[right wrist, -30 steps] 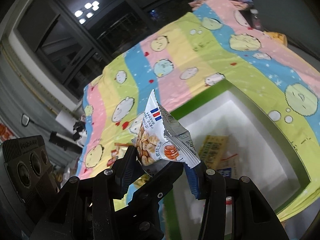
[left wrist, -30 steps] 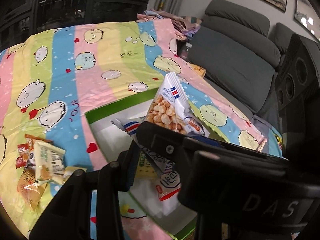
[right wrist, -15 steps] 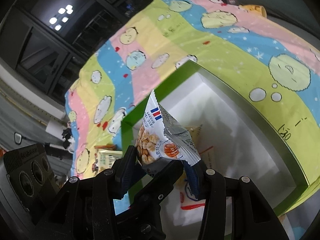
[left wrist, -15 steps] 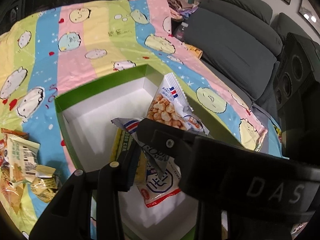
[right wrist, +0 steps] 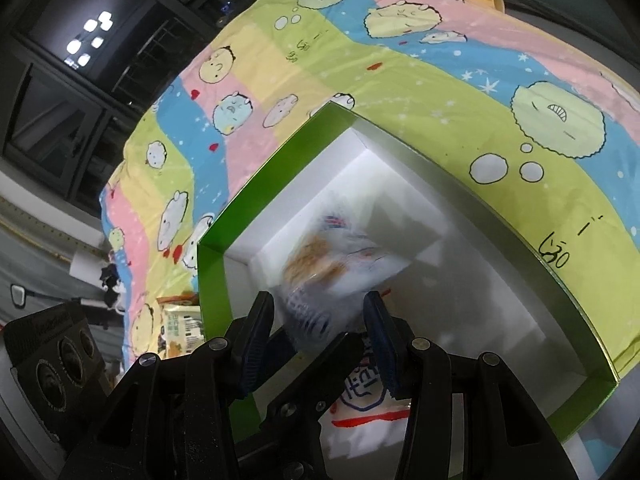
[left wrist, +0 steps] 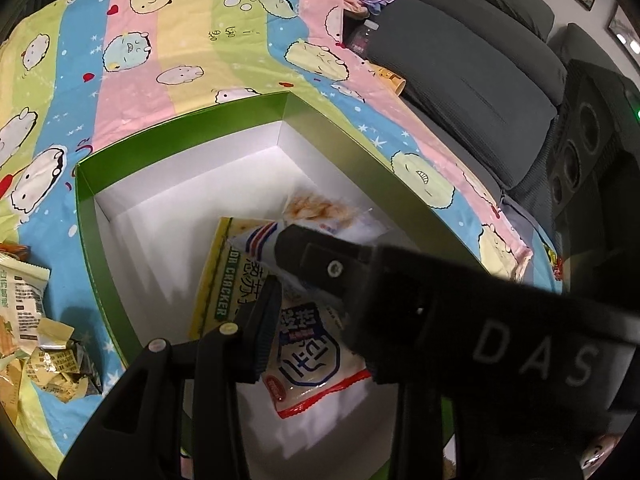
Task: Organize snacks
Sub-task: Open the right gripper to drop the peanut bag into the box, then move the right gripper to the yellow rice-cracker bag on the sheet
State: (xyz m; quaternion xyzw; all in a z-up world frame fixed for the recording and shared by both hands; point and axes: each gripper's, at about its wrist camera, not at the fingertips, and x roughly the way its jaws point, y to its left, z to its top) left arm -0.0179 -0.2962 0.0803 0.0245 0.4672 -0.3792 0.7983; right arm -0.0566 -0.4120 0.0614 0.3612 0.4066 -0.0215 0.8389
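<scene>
Two grippers hang over the green box (right wrist: 472,196): the right gripper (right wrist: 318,322) spread apart, blurred snack bag (right wrist: 320,256) beyond it, the left gripper (left wrist: 280,276) pinching a packet (left wrist: 256,242).

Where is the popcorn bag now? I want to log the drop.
In the right wrist view the popcorn bag is blurred, just beyond the open right gripper, inside the green box.

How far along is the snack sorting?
Done: a yellow cracker pack and a white pouch lie in the green box. In hand: the open right gripper is releasing a blurred popcorn bag, while the left gripper pinches another pack. Left: loose snacks beside the box.
</scene>
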